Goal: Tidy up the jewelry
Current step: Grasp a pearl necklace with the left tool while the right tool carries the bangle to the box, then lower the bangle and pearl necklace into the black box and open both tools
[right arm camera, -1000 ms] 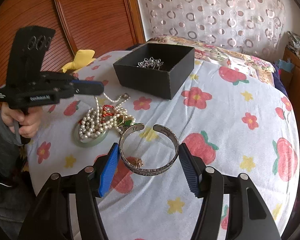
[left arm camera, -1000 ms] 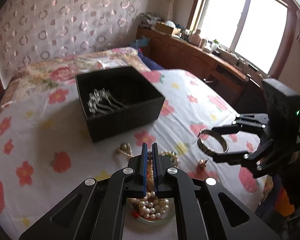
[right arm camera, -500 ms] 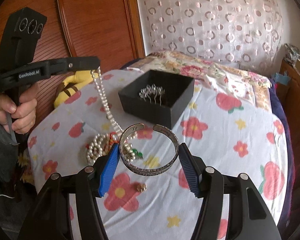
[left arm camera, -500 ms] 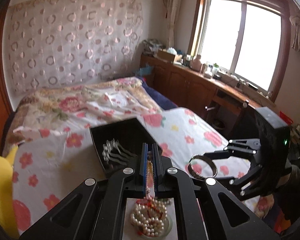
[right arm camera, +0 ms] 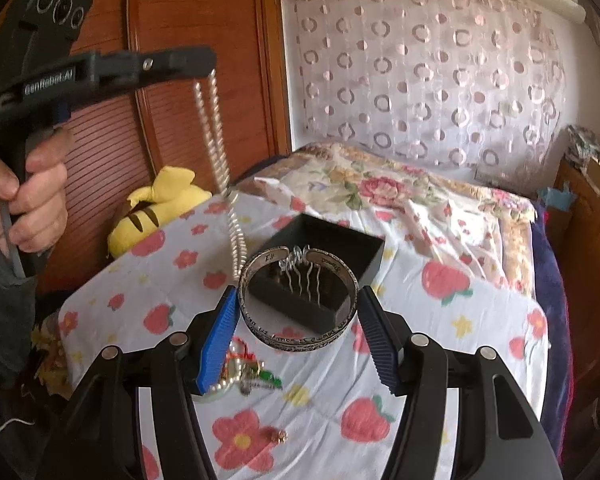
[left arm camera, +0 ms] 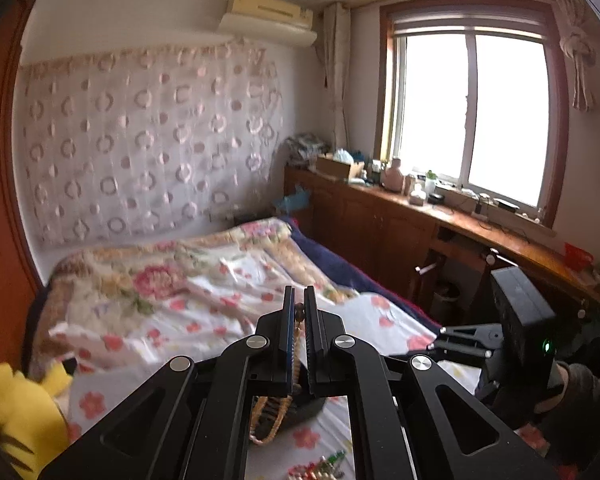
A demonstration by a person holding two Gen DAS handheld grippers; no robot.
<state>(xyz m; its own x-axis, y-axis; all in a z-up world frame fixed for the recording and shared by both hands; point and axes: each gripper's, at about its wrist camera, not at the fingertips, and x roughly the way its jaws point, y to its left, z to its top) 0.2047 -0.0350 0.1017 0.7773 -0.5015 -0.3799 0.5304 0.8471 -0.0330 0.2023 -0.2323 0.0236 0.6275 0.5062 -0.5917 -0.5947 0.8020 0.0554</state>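
My left gripper is shut on a pearl necklace, which shows as a bead between its tips and a loop below them. Seen from the right wrist, the left gripper is raised at the upper left in a person's hand. The pearl necklace hangs from it in a long double strand toward the table. My right gripper is shut on a silver cuff bangle between its blue pads, above the floral tablecloth. Behind the bangle a black box holds a silver hair comb.
A tangle of red and green beads and a small gold piece lie on the cloth near the right gripper. A yellow plush toy sits at the table's left edge by a wooden wardrobe. A bed and sideboard stand beyond.
Both grippers have risen. The left one lifted the pearl necklace off its heap, so it now hangs in a long strand. The bangle stays gripped in the right gripper.
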